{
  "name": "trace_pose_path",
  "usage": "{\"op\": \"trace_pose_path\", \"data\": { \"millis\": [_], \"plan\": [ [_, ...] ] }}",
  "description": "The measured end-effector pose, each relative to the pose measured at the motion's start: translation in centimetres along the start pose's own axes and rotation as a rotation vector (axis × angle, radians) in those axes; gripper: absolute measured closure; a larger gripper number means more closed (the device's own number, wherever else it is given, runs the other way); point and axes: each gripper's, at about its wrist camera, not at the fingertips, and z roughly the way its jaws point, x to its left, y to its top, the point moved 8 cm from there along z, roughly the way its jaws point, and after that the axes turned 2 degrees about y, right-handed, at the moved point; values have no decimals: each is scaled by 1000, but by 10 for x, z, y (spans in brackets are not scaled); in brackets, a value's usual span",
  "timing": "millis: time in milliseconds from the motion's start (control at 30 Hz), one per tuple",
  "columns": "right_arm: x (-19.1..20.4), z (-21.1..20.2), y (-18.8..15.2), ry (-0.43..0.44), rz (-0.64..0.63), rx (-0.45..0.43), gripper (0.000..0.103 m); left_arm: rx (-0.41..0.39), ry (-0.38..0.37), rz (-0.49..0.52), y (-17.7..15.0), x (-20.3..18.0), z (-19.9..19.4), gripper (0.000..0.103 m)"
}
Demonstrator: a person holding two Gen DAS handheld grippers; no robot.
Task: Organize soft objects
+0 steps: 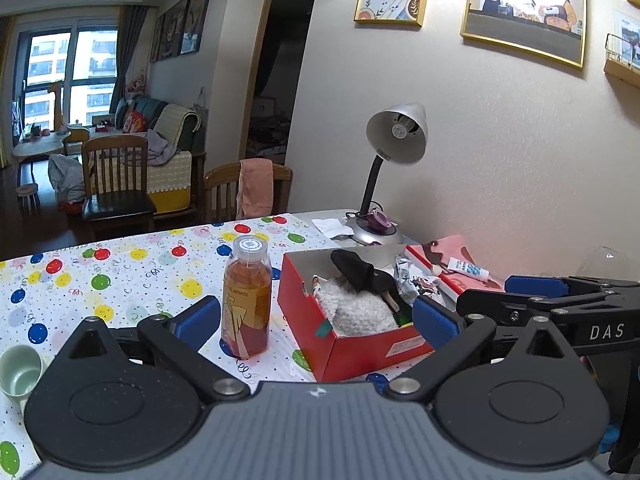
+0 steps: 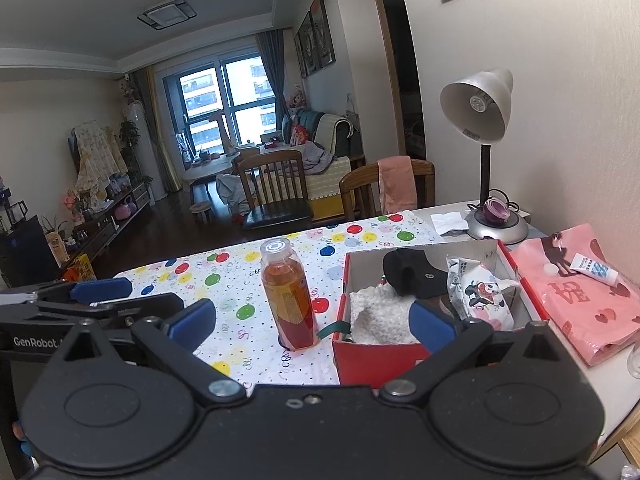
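A red cardboard box [image 1: 360, 350] [image 2: 372, 356] stands on the table and holds a white fluffy cloth [image 1: 358, 308] [image 2: 376, 312], a black soft item [image 1: 354, 270] [image 2: 412, 272] and a cartoon-printed tissue pack [image 1: 416, 280] [image 2: 480, 292]. My left gripper [image 1: 316, 318] is open and empty, its fingers either side of the bottle and the box's near corner. My right gripper [image 2: 312, 322] is open and empty, just in front of the box. Each gripper shows in the other's view, the right one [image 1: 536, 286] beside the box and the left one [image 2: 100, 290] at the left.
An orange drink bottle [image 1: 247, 300] [image 2: 289, 296] stands upright left of the box. A desk lamp [image 1: 394, 160] [image 2: 484, 140] stands behind. A pink bag [image 2: 576, 296] with a small tube [image 2: 592, 266] lies right of the box. A green cup [image 1: 18, 374] sits at near left.
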Motion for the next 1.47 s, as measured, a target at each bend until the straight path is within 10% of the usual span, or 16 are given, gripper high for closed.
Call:
{"op": "trace_pose_path", "data": {
  "millis": [1467],
  "plan": [
    [9,-21,5,-72,-86,-119,0,-91,35,27,2,-3,-22,0]
  ]
}}
